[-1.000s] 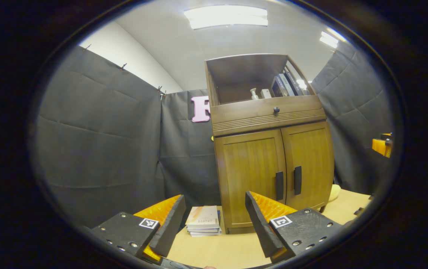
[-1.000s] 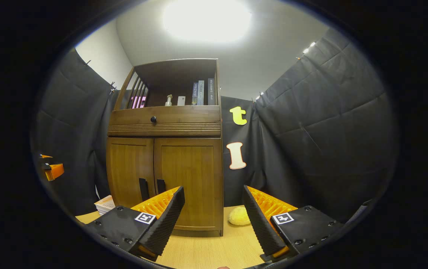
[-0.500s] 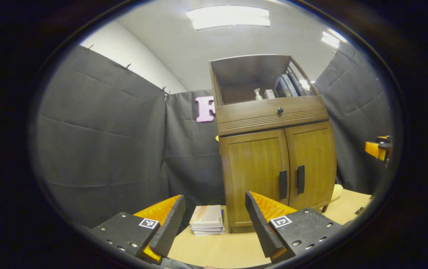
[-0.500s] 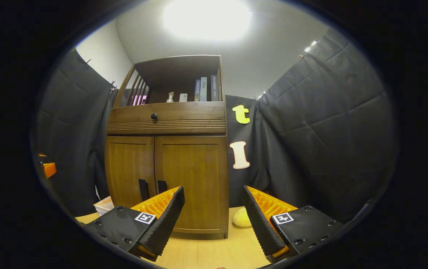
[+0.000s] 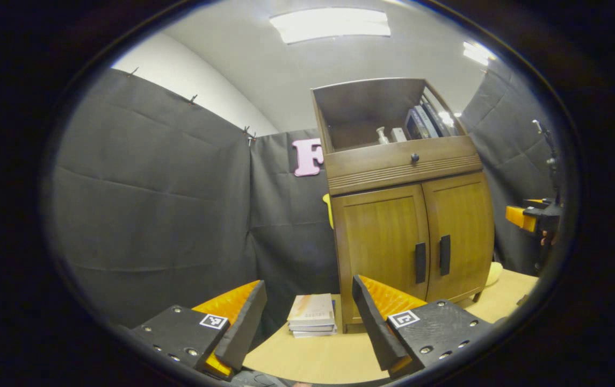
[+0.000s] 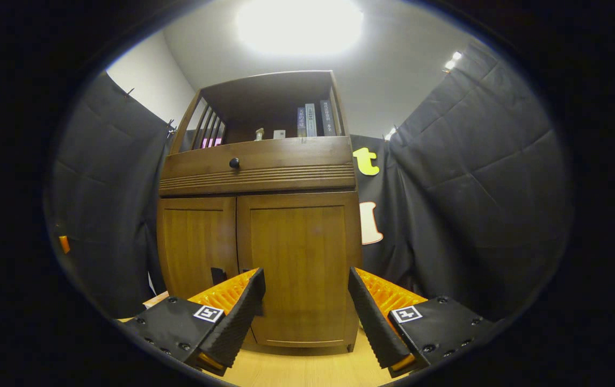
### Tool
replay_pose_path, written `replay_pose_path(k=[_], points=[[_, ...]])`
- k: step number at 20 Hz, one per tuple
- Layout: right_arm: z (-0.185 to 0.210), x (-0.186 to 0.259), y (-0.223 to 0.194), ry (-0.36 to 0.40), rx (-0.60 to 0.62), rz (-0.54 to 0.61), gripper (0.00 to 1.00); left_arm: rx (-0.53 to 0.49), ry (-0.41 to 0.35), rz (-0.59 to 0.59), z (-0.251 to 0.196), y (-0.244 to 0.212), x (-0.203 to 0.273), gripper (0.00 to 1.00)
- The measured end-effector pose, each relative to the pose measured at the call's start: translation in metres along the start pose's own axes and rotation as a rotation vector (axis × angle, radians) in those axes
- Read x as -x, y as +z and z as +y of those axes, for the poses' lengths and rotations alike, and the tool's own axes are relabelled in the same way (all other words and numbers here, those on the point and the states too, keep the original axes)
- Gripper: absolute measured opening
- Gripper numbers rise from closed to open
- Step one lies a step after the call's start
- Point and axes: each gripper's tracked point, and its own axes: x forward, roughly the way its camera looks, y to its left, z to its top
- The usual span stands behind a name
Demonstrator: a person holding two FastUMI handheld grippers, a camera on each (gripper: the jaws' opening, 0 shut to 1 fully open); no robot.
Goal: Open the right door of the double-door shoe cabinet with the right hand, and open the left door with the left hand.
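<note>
The brown wooden double-door shoe cabinet (image 6: 256,236) stood on the pale wooden desk (image 5: 318,357), both doors shut. The right tongs (image 6: 306,301), released and empty, faced the right door (image 6: 299,266) from near; its dark upright handle (image 5: 445,255) lay ahead and to their left, long axis vertical. The left tongs (image 5: 307,312), also released, hung farther off, the left door (image 5: 382,250) ahead to their right.

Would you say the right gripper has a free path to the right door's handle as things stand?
Probably yes: the right gripper is open and faces the right door, nothing between. The handle sits left of its line, so it must shift that way.
</note>
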Motion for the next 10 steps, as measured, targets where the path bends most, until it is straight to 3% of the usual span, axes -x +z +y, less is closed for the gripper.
replay_pose_path(k=[10], points=[[0.044, -0.064, -0.034, 0.075, 0.009, 0.045, 0.97, -0.014, 0.085, 0.009, 0.032, 0.0, 0.015, 0.94]])
